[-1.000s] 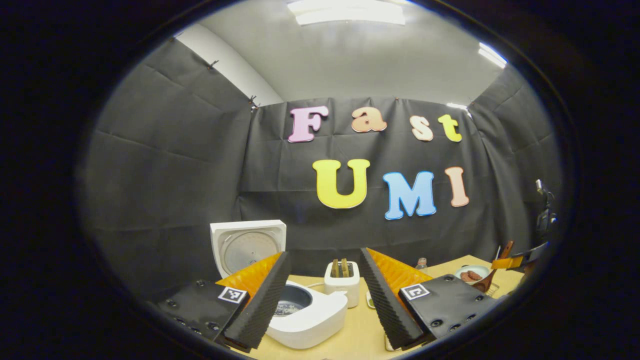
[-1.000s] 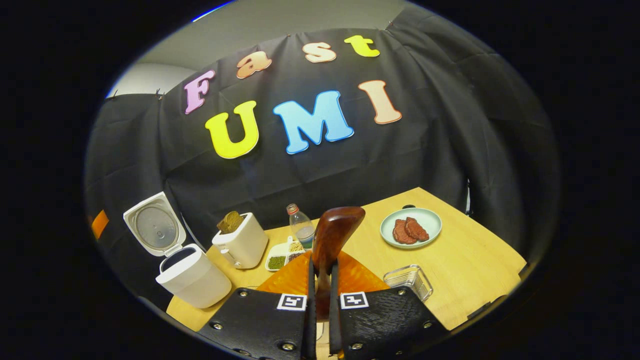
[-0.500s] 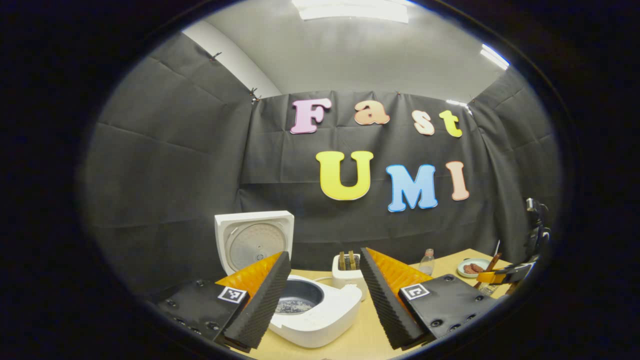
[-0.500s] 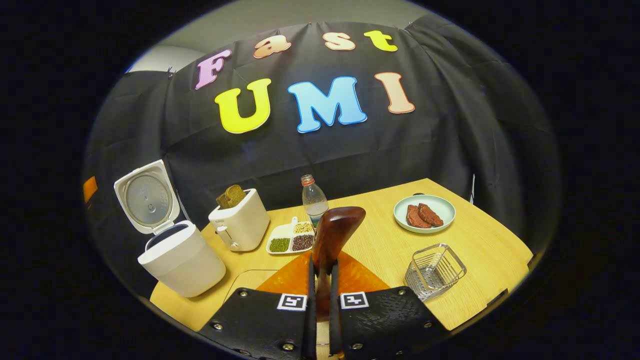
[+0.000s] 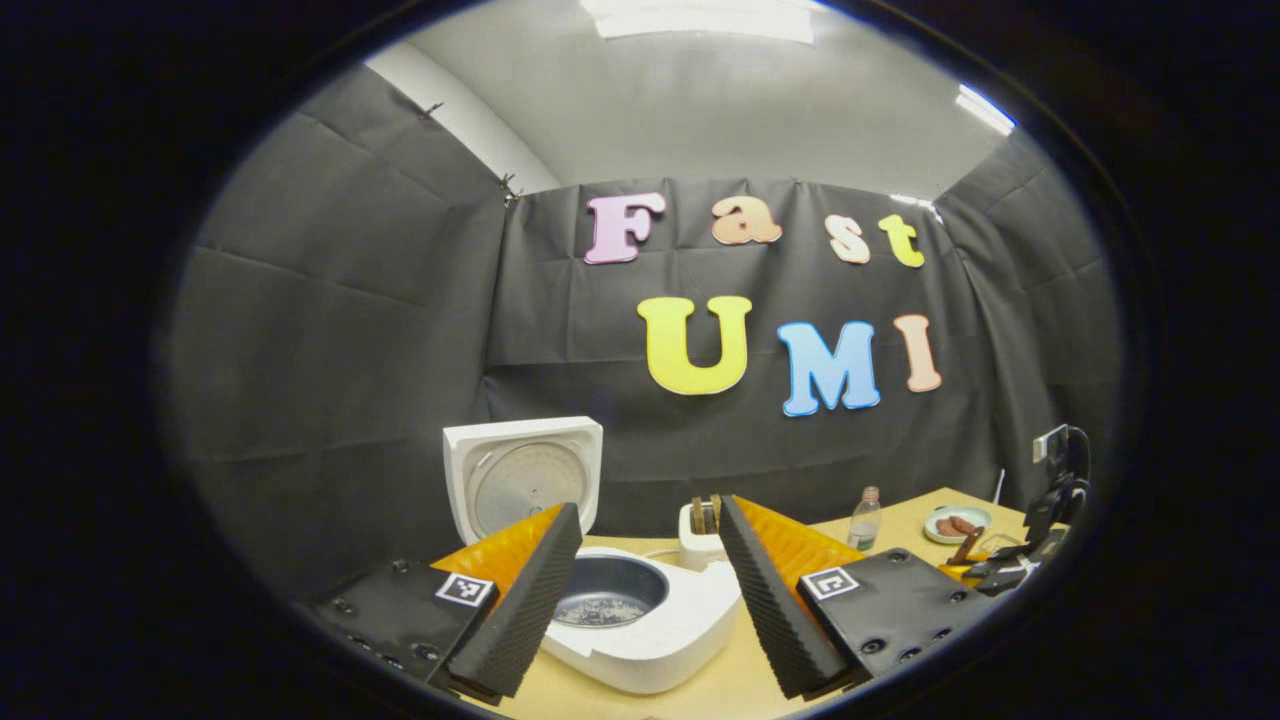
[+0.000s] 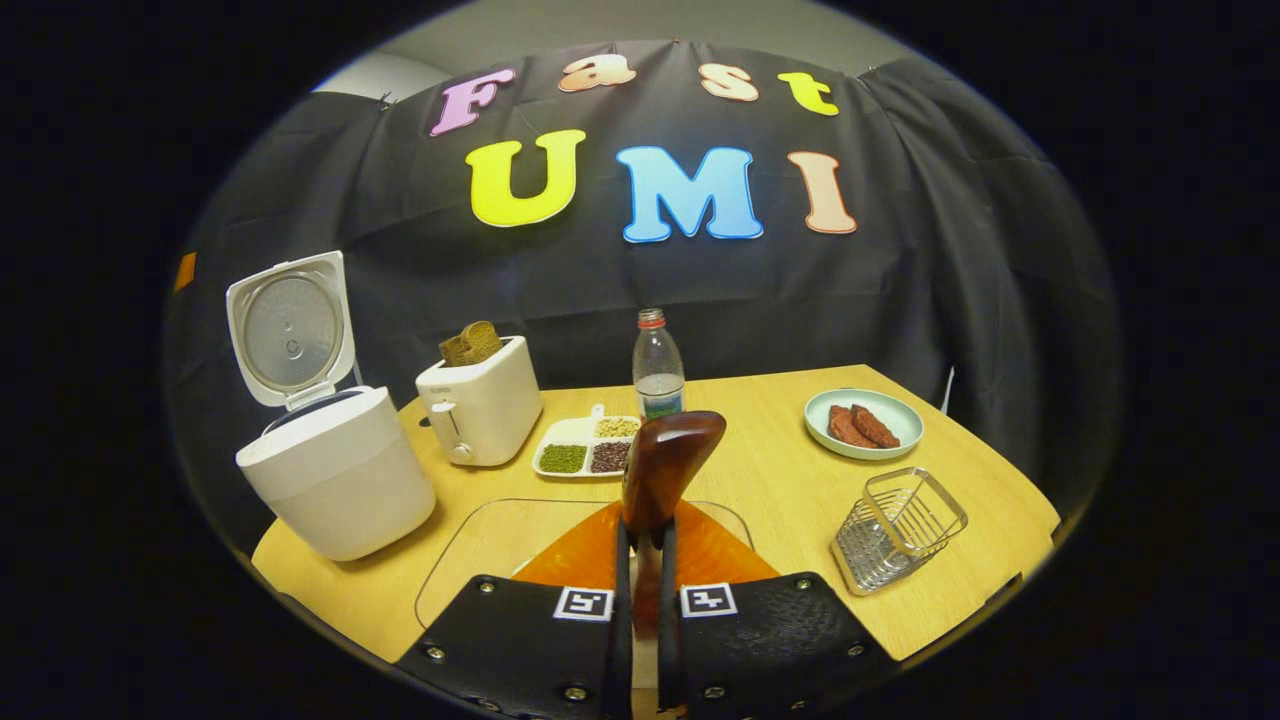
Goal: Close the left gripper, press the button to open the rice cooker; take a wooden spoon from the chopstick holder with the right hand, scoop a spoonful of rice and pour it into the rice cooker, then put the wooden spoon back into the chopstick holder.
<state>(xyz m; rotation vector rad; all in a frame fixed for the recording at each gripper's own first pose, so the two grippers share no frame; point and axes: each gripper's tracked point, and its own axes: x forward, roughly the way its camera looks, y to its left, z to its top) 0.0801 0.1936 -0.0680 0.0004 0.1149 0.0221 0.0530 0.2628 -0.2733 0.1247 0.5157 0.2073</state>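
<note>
The white rice cooker (image 5: 650,640) stands open with its lid (image 5: 525,480) upright, and a thin layer of grains lies in its pot (image 5: 610,597). My left gripper (image 5: 650,508) hovers open just in front of it, nothing between its fingers. My right gripper (image 6: 640,535) is shut on the handle of the dark wooden spoon (image 6: 668,468), whose bowl points up over the table. The rice cooker (image 6: 335,485) sits at the left in the right gripper view. The wire chopstick holder (image 6: 897,525) stands to the right of the spoon, and a divided grain tray (image 6: 588,456) lies beyond it.
A white toaster (image 6: 480,408) with bread stands beside the cooker, a plastic bottle (image 6: 657,365) behind the tray, and a plate of meat (image 6: 863,425) at the far right. A clear board (image 6: 480,545) lies on the wooden table (image 6: 960,500) below the right gripper.
The right gripper has levelled out and tipped downward with the spoon, bringing more of the table and holder into view. The left gripper has shifted so the cooker's pot sits between its open fingers.
</note>
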